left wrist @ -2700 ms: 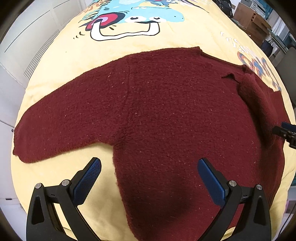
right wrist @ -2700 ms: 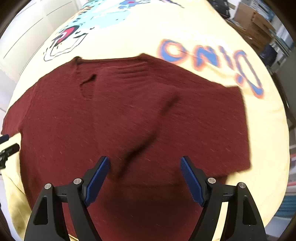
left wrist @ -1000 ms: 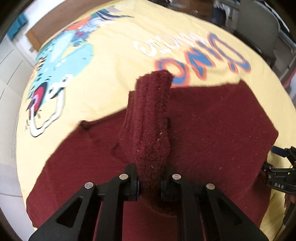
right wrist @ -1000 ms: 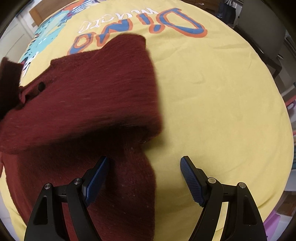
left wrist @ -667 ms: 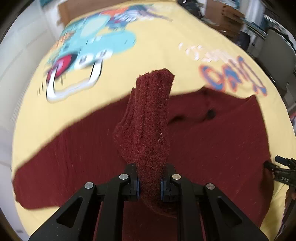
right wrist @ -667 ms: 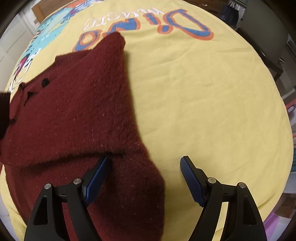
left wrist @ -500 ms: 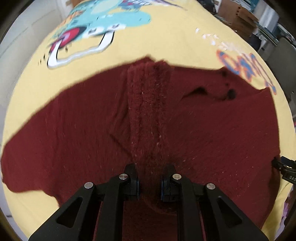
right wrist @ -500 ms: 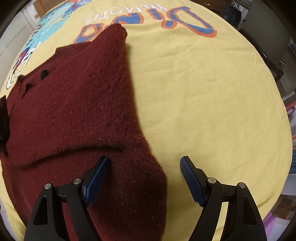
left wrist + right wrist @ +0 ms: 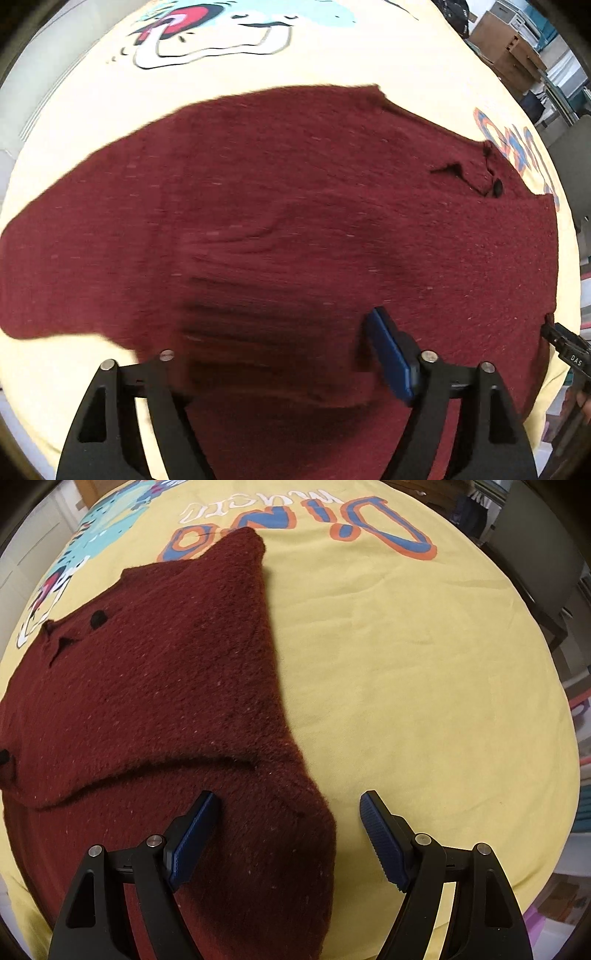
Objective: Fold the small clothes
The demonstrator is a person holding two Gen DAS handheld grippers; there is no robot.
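Observation:
A dark red knitted sweater (image 9: 295, 206) lies on a yellow printed sheet (image 9: 332, 62). In the left wrist view my left gripper (image 9: 284, 350) is open just above the sweater's middle; its left finger is hidden under blurred red cloth, and the blue right pad (image 9: 388, 354) shows. In the right wrist view the sweater (image 9: 147, 672) has its right sleeve folded across the body. My right gripper (image 9: 288, 834) is open and empty over the sweater's lower right corner. Its tip also shows at the right edge of the left wrist view (image 9: 565, 347).
The sheet (image 9: 406, 664) carries a cartoon dinosaur print and "Dino" lettering (image 9: 351, 520). Cardboard boxes (image 9: 509, 48) stand beyond its far right edge. A dark chair (image 9: 535, 554) stands to the right. White cabinets (image 9: 33, 74) are at the left.
My left gripper was shut on the raised sleeve, carried it down over the sweater's body and has opened; the cloth is dropping flat. My right gripper has stayed open by the lower right corner.

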